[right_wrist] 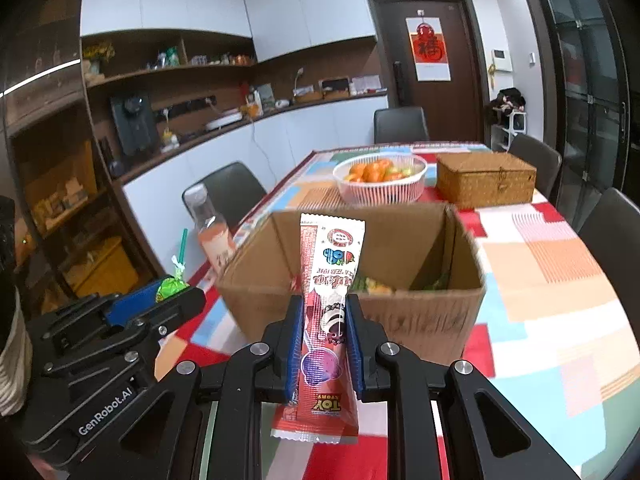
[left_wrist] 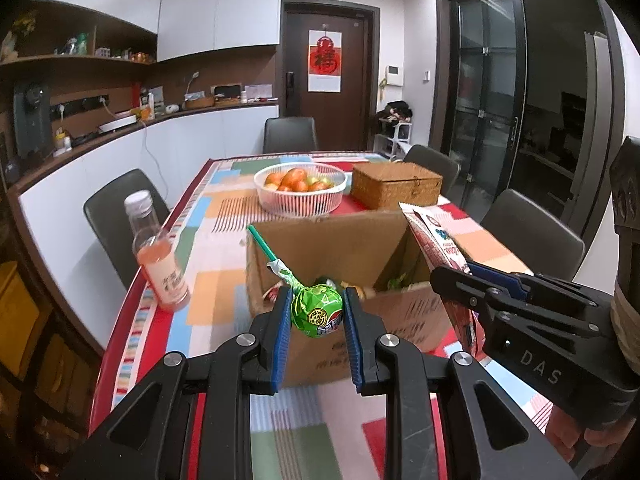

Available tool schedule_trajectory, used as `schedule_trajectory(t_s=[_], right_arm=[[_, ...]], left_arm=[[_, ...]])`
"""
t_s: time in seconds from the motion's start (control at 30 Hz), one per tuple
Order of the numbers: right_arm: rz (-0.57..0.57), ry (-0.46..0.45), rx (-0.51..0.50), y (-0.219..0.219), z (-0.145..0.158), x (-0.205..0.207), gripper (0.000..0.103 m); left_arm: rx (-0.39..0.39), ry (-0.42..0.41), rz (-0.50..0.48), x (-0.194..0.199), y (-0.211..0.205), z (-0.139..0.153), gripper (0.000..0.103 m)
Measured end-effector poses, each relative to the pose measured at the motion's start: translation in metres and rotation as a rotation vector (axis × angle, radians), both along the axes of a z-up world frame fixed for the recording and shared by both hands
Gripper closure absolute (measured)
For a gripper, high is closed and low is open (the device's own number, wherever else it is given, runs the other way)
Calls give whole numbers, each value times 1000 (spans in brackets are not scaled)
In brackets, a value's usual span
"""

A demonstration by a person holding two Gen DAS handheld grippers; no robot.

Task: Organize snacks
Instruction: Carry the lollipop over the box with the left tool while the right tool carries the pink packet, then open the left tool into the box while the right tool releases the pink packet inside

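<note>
While both claws sit just short of the cardboard box (left_wrist: 344, 248), each one has a snack clamped. Left gripper (left_wrist: 317, 312) is pinched on the green-wrapped head of a lollipop (left_wrist: 317, 311), lower centre of the left wrist view; its green stick angles up and left across the box's near wall. Right gripper (right_wrist: 324, 320) is closed on a long red snack packet (right_wrist: 328, 312), held upright at centre of the right wrist view, print upside down (top edge overlaps the box opening, bottom edge hangs below the pads). Same packet shows at right in the left view, beside the box's right wall.

Box is open on top, centre frame in both views, standing on the patchwork tablecloth (right_wrist: 552, 280); a few wrapped items lie at its bottom, too small to identify. Behind it: white basket (left_wrist: 300, 192) with orange fruit, and a wicker box (left_wrist: 396, 188) just to its right. Bottle (left_wrist: 160, 256) with pink drink stands near the table's left edge, left of the box.
</note>
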State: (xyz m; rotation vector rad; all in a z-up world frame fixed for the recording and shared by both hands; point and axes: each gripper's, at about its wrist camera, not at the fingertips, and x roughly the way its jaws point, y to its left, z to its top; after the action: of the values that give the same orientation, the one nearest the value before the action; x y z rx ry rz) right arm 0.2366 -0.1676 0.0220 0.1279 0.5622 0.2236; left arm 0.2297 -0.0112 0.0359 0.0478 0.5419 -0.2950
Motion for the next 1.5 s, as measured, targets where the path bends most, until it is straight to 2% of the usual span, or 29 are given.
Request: schedule_trajectory(t_s=[0.2, 0.4, 0.6, 0.8, 0.9, 0.97, 1.1, 1.27, 1.33, 1.5], right_arm=[[-8, -36, -6, -11, 17, 20, 82], [-16, -32, -23, -18, 21, 51, 82], [-25, 11, -43, -24, 17, 85, 82], [-41, 63, -86, -27, 0, 108, 82], [-49, 90, -102, -28, -9, 116, 81], [-64, 100, -124, -28, -13, 120, 70], [-83, 99, -163, -26, -16, 116, 66], [-80, 94, -151, -27, -11, 102, 60], [-80, 82, -141, -28, -7, 92, 56], [-84, 30, -132, -26, 7, 56, 48]], left_arm=[[-3, -11, -19, 30, -11, 15, 78], [4, 10, -29, 60, -18, 16, 78], [23, 72, -42, 95, -26, 3, 78], [59, 130, -32, 118, -32, -16, 77], [73, 140, -15, 126, -34, -23, 72], [77, 139, -5, 125, -33, -24, 70], [69, 119, 19, 113, -27, -21, 65], [67, 76, 49, 89, -18, -11, 56], [56, 53, 62, 75, -14, -5, 55], [37, 14, 96, 44, -4, 7, 44]])
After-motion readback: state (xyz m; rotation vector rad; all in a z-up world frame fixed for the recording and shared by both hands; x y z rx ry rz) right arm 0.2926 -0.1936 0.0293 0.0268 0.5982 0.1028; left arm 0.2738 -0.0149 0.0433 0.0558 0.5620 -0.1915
